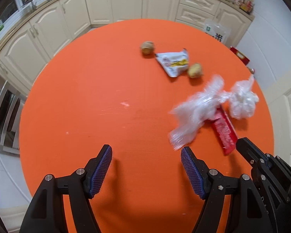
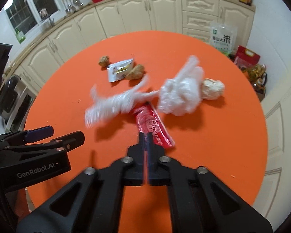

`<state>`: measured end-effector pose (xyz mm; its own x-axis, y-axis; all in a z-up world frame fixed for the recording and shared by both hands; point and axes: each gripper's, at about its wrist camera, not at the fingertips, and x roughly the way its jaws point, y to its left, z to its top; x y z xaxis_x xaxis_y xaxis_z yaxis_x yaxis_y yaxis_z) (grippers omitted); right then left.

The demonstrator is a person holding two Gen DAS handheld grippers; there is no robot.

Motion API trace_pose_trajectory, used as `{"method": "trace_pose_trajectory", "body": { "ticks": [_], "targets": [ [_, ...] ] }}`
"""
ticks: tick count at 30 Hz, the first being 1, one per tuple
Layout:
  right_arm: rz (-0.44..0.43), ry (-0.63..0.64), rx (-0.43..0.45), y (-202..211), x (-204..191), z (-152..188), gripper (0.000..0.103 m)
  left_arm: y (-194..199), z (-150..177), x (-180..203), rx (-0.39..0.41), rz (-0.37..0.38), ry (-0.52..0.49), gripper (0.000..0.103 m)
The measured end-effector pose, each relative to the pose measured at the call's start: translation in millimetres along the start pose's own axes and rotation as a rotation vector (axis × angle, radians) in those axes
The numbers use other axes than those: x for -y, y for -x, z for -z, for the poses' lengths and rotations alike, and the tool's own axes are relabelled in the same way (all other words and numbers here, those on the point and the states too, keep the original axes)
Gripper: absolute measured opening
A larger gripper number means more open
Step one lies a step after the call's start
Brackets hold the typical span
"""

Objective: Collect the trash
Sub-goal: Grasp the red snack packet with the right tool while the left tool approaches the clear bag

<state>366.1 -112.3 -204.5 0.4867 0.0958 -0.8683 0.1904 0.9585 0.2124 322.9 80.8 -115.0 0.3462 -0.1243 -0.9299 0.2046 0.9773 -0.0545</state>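
A red wrapper (image 2: 151,124) lies on the round orange table (image 2: 213,136). My right gripper (image 2: 145,136) is shut on the wrapper's near end; red shows between its closed fingers. It enters the left wrist view as the right gripper (image 1: 240,141) at that wrapper (image 1: 224,130). A blurred clear plastic bag (image 2: 114,104) and a crumpled plastic wad (image 2: 182,95) lie just beyond. Farther back are a white snack wrapper (image 2: 120,69) and two brown lumps (image 2: 104,61). My left gripper (image 1: 146,155) is open over bare table, left of the plastic bag (image 1: 194,112).
A pale crumpled ball (image 2: 213,89) sits right of the plastic wad. Cream kitchen cabinets (image 2: 137,13) curve behind the table. A rice bag (image 2: 222,36) and a red gift bag (image 2: 246,58) stand on the floor at the right.
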Motion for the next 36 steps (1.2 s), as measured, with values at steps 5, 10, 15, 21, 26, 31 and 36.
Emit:
{"method": "trace_pose_trajectory", "body": {
  "ticks": [5, 10, 15, 21, 26, 31, 36],
  "targets": [
    [0.006, -0.027, -0.024, -7, 15, -2, 0.006, -3, 2, 12, -0.014, 0.002, -0.019, 0.069],
    [0.019, 0.013, -0.006, -13, 5, -8, 0.042, -6, 1, 6, -0.016, -0.023, -0.006, 0.070],
    [-0.001, 0.050, -0.043, -35, -8, -16, 0.047, -8, -3, -11, -0.021, -0.023, 0.031, 0.070],
    [0.065, 0.111, -0.014, -41, -19, -19, 0.025, -13, -7, -22, -0.034, -0.026, 0.057, 0.070],
    [0.011, 0.071, -0.023, -33, -6, -15, 0.015, -13, -8, -16, -0.040, -0.016, 0.044, 0.070],
    [-0.014, 0.068, -0.012, -18, 5, -8, 0.007, -12, -7, 8, -0.037, 0.015, 0.003, 0.070],
    [-0.007, 0.006, -0.015, -13, 29, -4, 0.006, -13, -6, 34, -0.043, 0.033, -0.047, 0.070]
  ]
}}
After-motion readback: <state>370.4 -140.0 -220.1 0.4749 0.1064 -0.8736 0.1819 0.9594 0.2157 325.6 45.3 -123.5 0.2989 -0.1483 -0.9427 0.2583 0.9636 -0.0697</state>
